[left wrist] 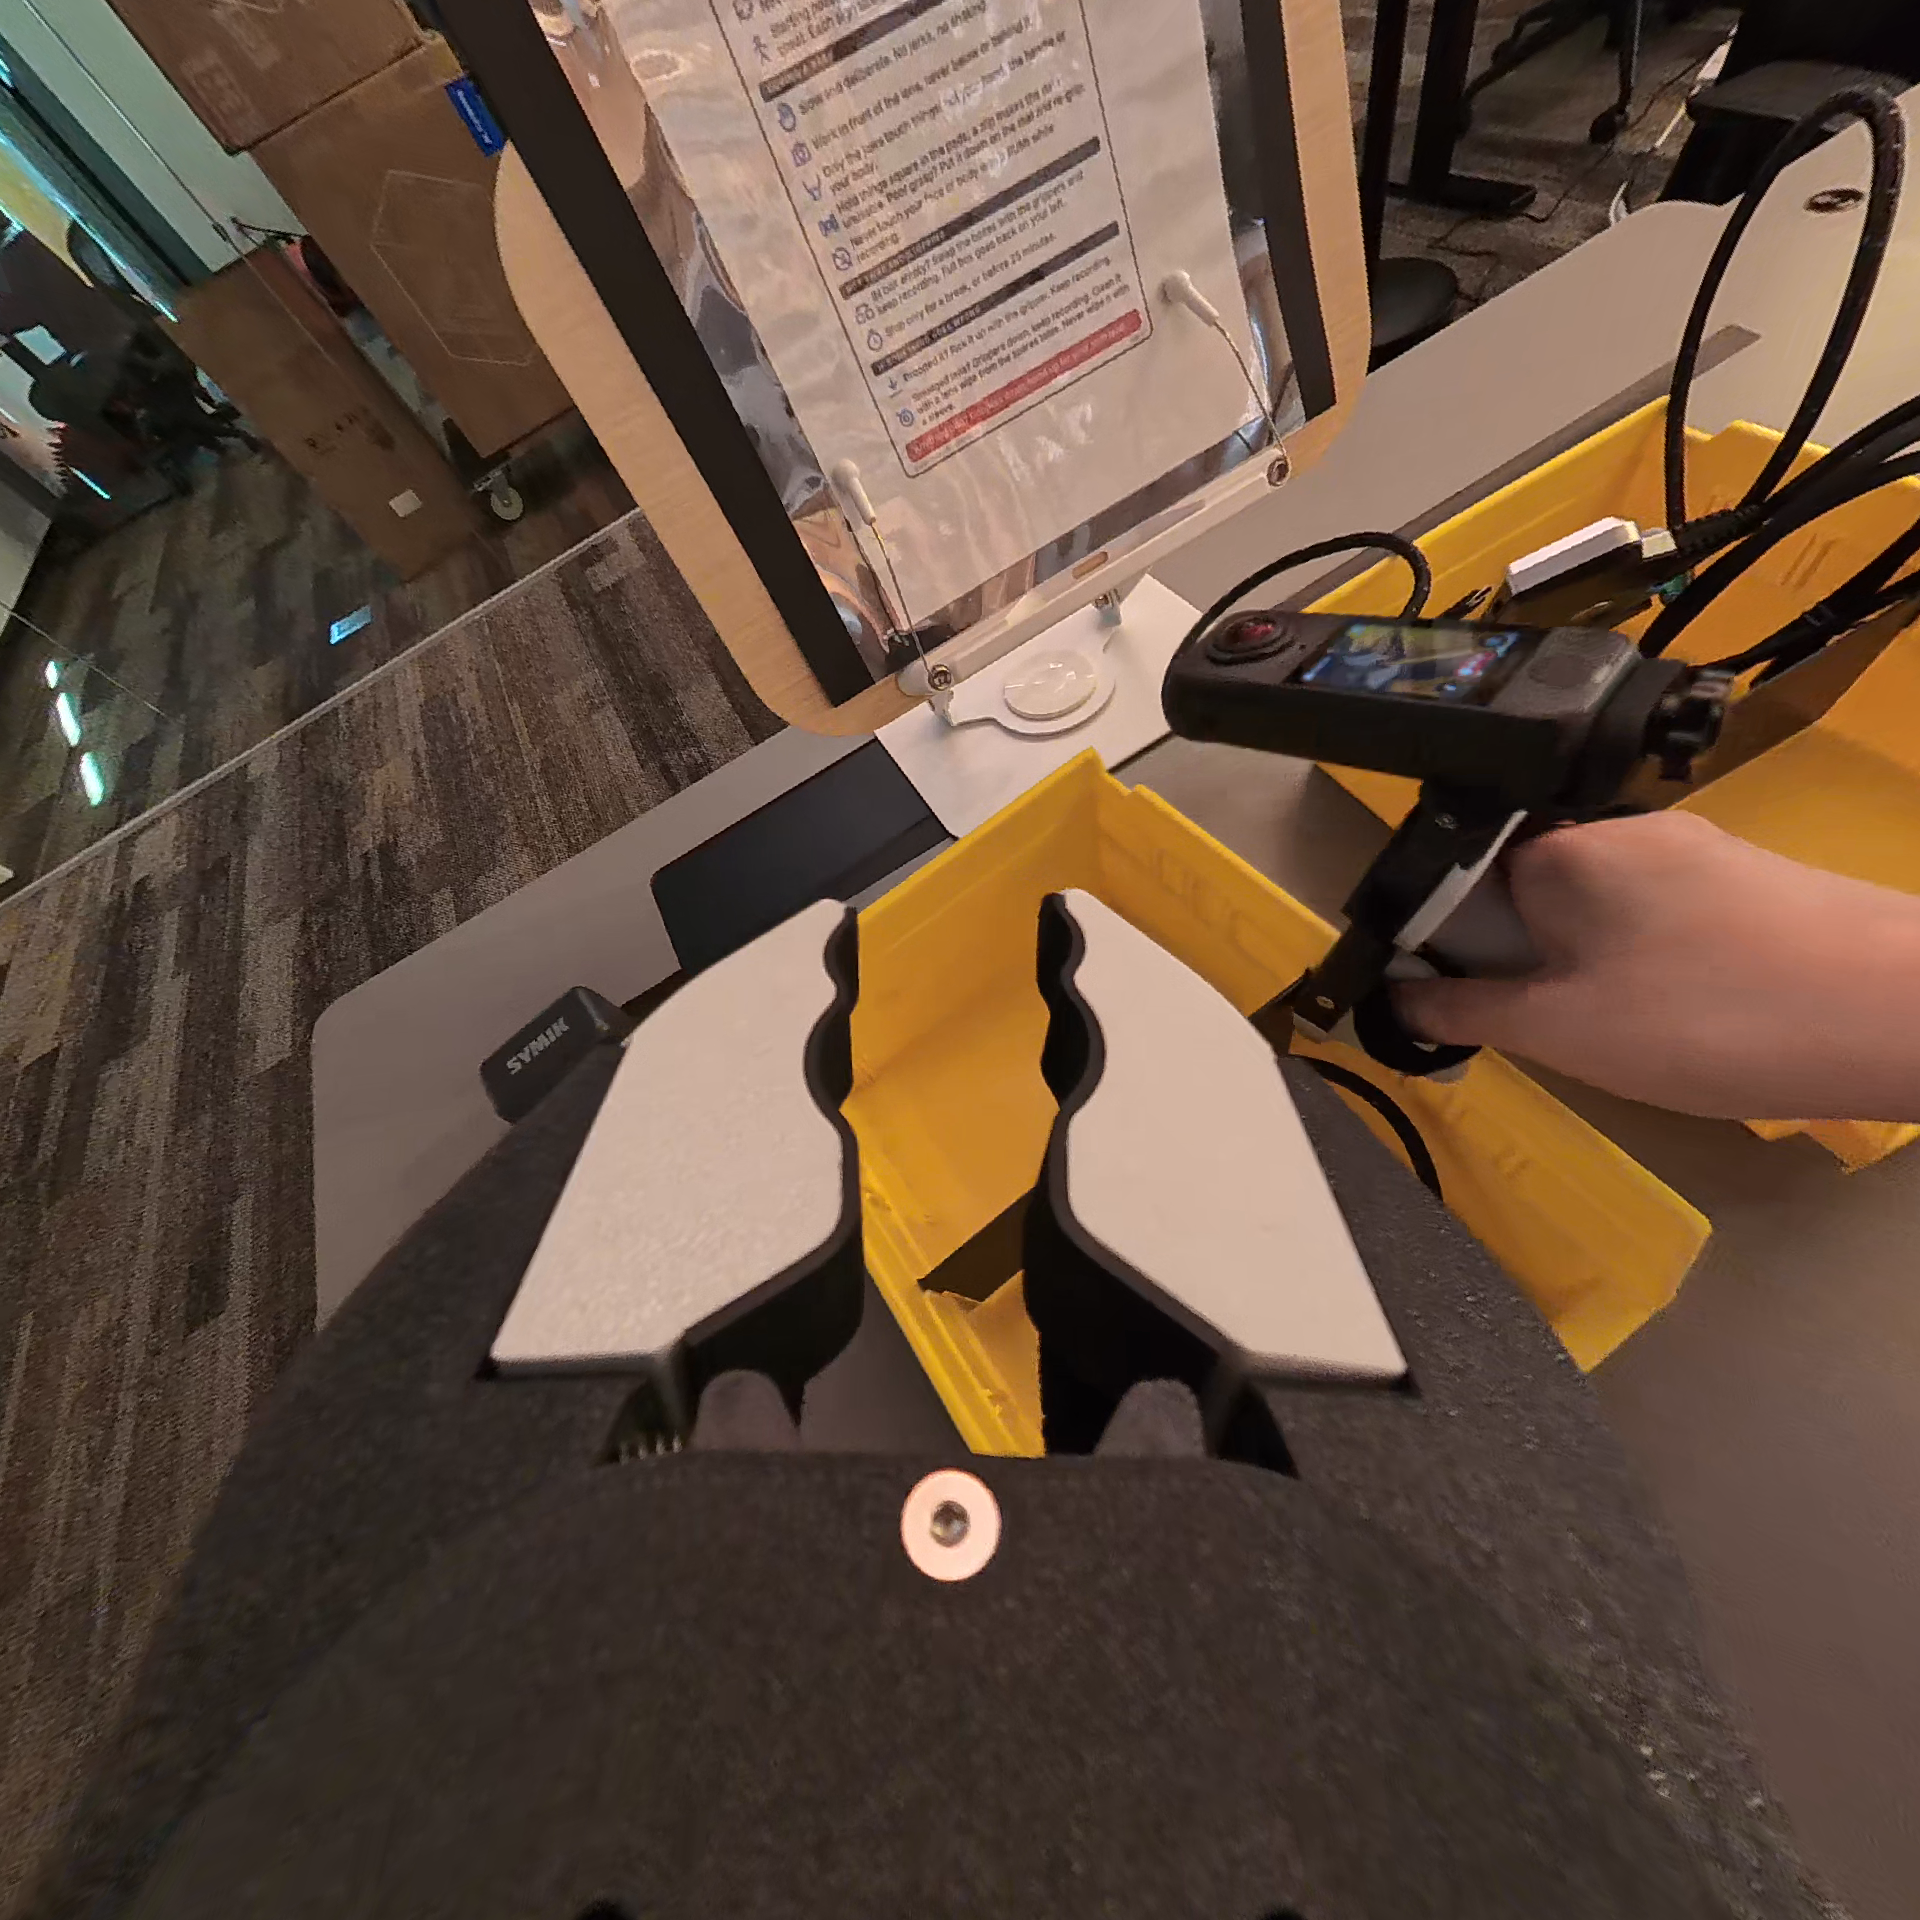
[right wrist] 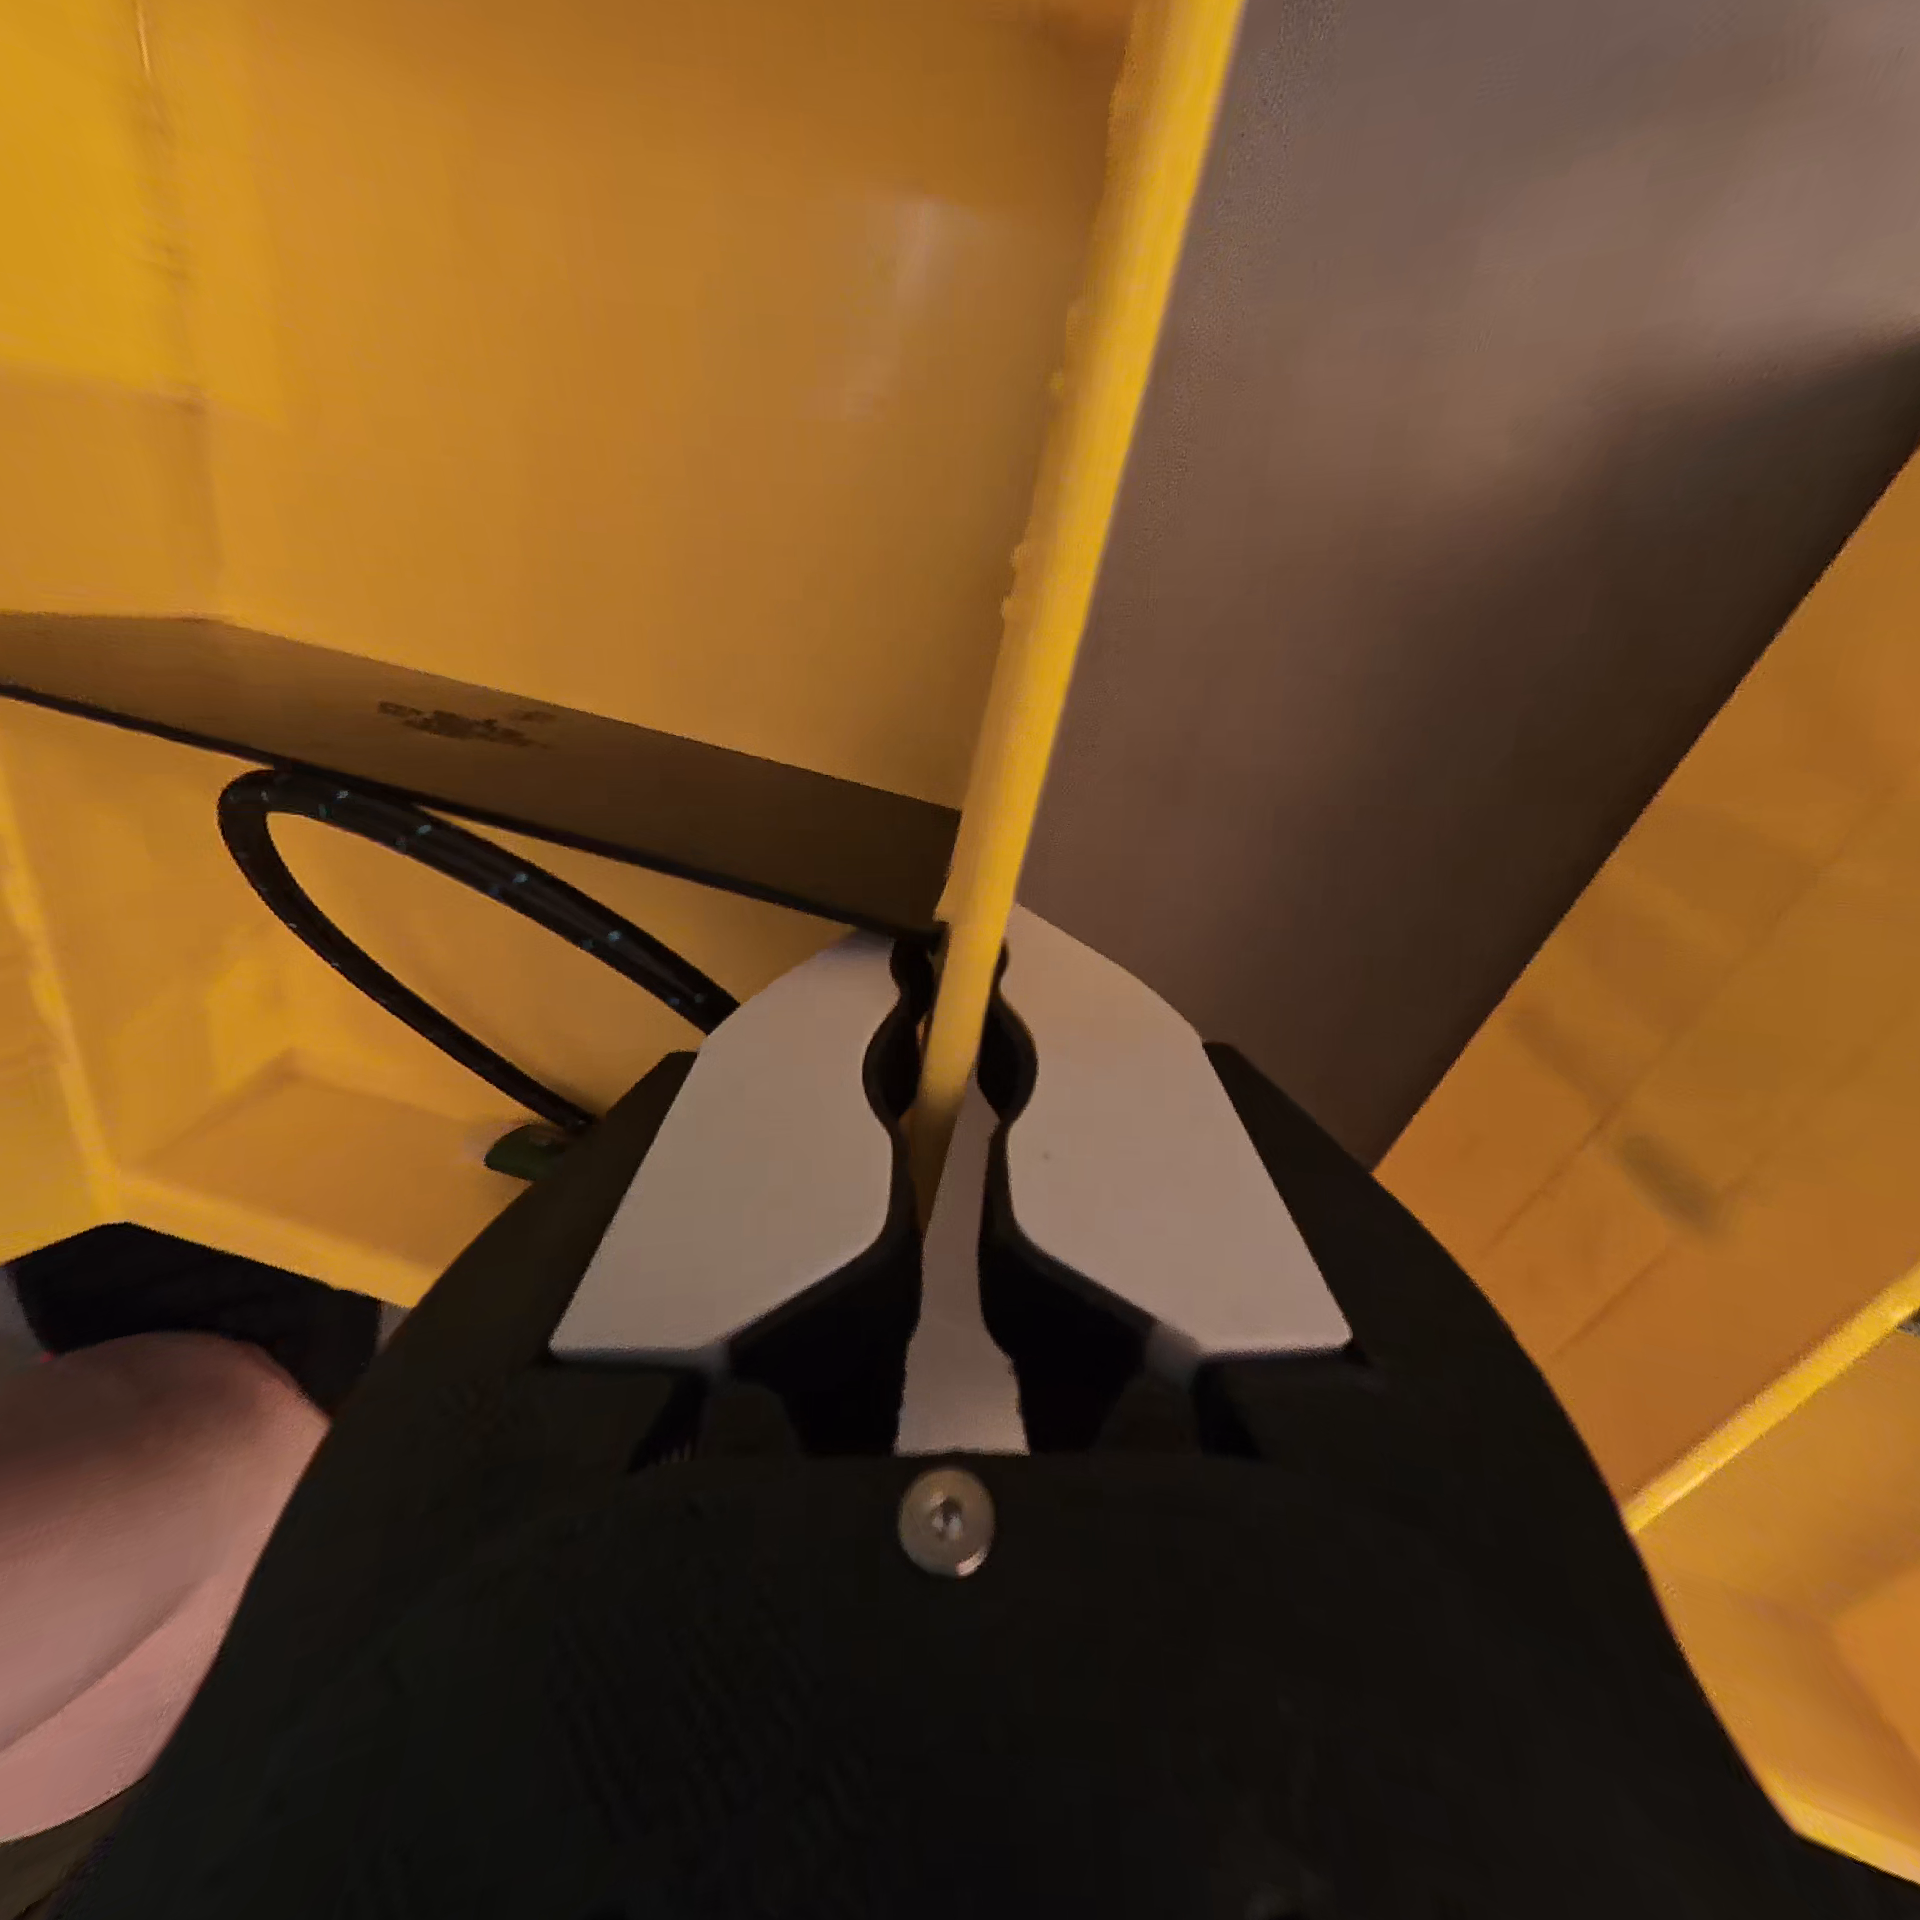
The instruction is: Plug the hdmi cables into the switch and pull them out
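HDMI cables (right wrist: pixel 436 914) lie coiled in our yellow bin (right wrist: pixel 623 364). Our right hand-held gripper (right wrist: pixel 951 997) pinches its wall (right wrist: pixel 1039 675); the left hand-held gripper (left wrist: pixel 945 987) hangs spread. We should drag slowly, keeping the bin flat on the worktop (left wrist: pixel 1766 1403).

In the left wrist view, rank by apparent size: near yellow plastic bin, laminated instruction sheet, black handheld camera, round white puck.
Largest to smallest:
1. Laminated instruction sheet and near yellow plastic bin: too alike to rank
2. Black handheld camera
3. Round white puck
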A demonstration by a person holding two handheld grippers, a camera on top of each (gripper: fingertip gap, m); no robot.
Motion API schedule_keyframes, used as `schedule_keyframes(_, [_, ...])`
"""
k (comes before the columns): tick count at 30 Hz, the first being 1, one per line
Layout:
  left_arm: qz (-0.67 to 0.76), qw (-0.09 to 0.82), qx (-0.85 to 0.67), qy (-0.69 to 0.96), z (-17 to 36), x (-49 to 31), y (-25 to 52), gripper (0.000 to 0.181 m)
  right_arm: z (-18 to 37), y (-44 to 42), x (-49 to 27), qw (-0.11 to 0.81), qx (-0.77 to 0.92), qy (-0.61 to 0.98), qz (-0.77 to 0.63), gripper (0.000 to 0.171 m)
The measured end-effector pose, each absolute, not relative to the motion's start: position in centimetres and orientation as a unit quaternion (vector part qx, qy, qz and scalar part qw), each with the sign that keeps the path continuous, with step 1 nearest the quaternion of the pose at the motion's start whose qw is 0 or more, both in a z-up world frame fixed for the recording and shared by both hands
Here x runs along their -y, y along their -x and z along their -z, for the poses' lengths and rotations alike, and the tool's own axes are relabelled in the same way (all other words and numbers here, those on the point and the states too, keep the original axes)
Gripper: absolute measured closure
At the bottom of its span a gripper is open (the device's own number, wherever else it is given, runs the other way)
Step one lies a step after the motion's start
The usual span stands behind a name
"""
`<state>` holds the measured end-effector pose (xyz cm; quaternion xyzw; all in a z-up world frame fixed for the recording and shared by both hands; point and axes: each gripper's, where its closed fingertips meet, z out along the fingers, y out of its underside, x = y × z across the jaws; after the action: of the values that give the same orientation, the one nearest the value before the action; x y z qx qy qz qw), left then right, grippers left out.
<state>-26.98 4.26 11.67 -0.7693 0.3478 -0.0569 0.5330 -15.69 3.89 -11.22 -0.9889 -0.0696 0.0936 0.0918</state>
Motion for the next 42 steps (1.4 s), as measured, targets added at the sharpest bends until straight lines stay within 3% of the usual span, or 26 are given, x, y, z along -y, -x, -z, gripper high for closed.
schedule_keyframes(13, [0.166,0.616,-0.309,0.705,-17.4,3.5,28.5,0.156,5.9,20.0,-5.9,0.062,0.104,0.985,-0.126,0.163])
schedule_keyframes(24, [0.236,0.692,-0.312,0.607,-21.6,12.6,31.1,0.145,-5.4,20.7,-4.8,0.04,0.157,0.978,-0.132,0.163])
schedule_keyframes(29, [0.253,0.694,-0.315,0.596,-21.7,13.8,32.3,0.141,-12.0,11.7,-3.0,0.054,0.109,0.985,-0.124,0.163])
schedule_keyframes(35, [0.253,0.663,-0.365,0.602,-20.5,13.9,30.2,0.134,-18.6,-5.7,2.3,0.113,-0.012,0.988,-0.107,0.163])
schedule_keyframes(42, [0.247,0.632,-0.413,0.608,-19.3,13.5,27.5,0.126,-16.3,-26.0,12.0,0.114,-0.197,0.973,-0.046,0.16])
